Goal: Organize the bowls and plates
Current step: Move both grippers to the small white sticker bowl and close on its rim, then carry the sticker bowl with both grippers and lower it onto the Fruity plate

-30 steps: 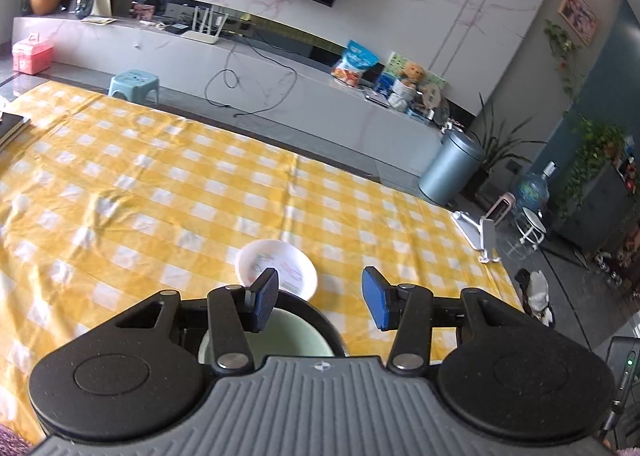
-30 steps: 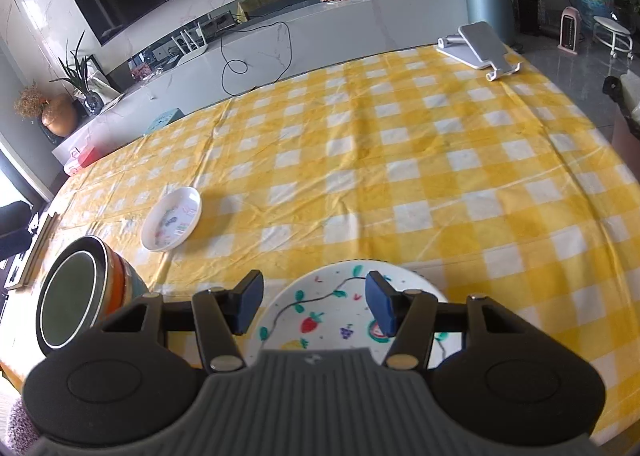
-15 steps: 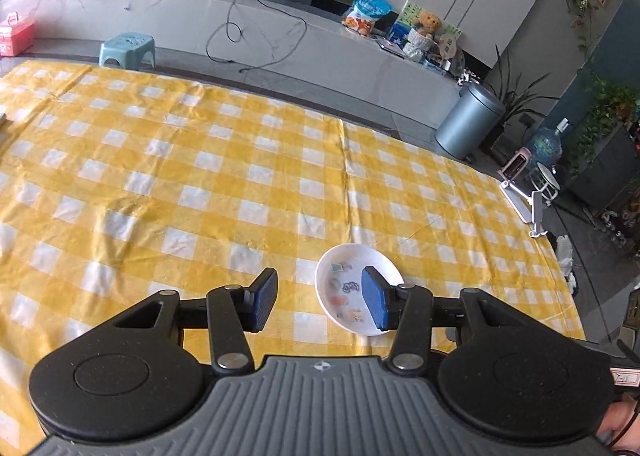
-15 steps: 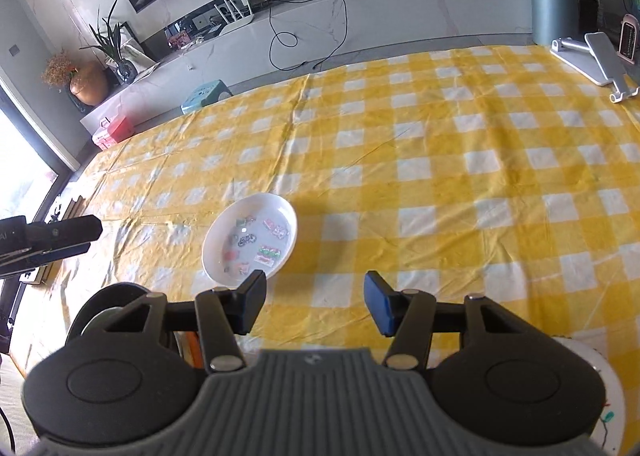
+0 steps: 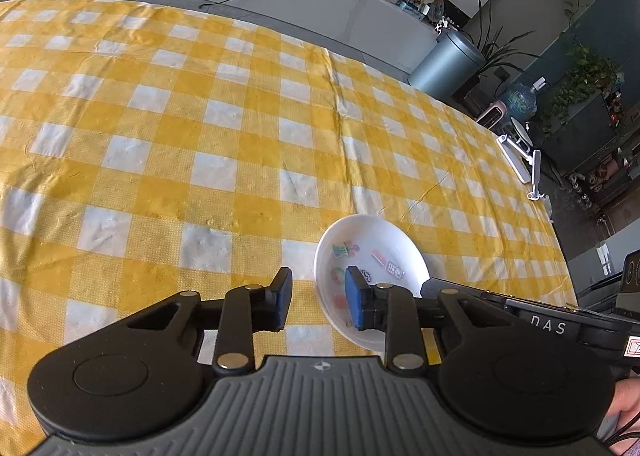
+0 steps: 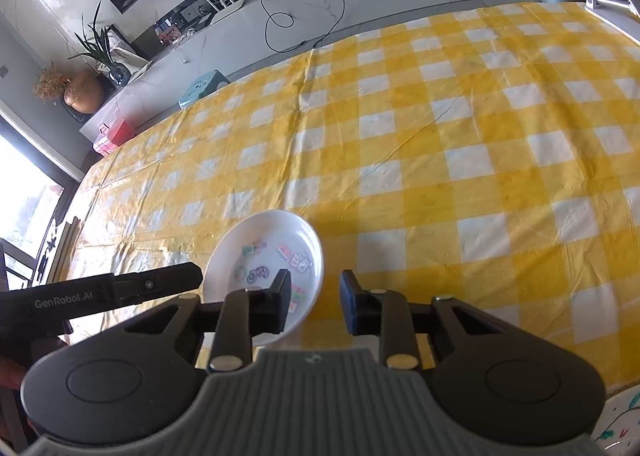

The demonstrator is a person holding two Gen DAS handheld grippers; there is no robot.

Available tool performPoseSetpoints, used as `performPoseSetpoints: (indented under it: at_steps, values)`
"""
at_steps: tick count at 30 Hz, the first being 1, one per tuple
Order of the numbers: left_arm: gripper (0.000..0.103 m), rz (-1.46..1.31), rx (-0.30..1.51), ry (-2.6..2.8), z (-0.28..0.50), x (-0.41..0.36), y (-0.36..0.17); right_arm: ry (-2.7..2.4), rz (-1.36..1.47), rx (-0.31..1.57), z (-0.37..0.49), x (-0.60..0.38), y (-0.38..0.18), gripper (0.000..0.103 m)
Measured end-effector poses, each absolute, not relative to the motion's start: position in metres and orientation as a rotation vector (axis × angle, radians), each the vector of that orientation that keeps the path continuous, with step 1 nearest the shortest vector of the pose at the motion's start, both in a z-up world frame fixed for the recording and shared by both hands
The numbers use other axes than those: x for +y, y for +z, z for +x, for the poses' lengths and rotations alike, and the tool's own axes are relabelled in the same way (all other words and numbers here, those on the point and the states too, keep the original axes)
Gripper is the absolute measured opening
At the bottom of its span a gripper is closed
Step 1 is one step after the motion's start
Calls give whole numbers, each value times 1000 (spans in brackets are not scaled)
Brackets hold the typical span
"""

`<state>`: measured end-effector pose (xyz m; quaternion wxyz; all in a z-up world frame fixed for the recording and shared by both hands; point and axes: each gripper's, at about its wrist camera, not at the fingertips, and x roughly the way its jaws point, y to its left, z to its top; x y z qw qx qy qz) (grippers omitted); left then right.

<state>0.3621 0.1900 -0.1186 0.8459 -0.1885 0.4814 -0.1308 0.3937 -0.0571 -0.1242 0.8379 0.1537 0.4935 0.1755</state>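
Both the left gripper (image 5: 317, 298) and right gripper (image 6: 314, 302) were closing around the small white dish's (image 6: 280, 234) rims, their fingers hiding the edges.

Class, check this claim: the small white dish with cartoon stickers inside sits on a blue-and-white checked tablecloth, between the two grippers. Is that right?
Not quite. The tablecloth is yellow-and-white checked, not blue, as the right wrist view shows. The rest holds: the small white dish sits on it between the two grippers.
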Motion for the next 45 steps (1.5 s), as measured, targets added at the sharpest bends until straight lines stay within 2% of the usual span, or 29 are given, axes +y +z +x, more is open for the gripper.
performPoseSetpoints:
  at_steps: [2,4,6,8,13,17,22,28,37,45]
  values:
    - [22,-399,1026,-288,366,188,-122,366,320,1046,395,-56,-127,18]
    - [16,-400,1039,-292,369,187,-126,363,324,1054,396,-56,-131,10]
    - [6,-405,1050,-289,372,188,-129,370,342,1054,395,-58,-133,6]
    - [4,-412,1054,-290,374,189,-129,370,353,1053,395,-57,-133,2]
    - [3,-396,1028,-283,371,188,-109,364,369,1032,390,-58,-122,2]
    - [3,-348,957,-274,362,178,-71,360,406,980,380,-63,-100,2]
    - [3,-278,894,-261,342,149,-23,349,420,880,357,-81,-60,1]
    - [3,-274,828,-293,301,105,9,311,441,791,316,-121,-23,0]
    - [3,-294,824,-328,246,33,8,218,389,739,243,-188,-9,0]
    - [3,-300,847,-388,216,-14,-15,133,398,746,196,-243,-22,0]
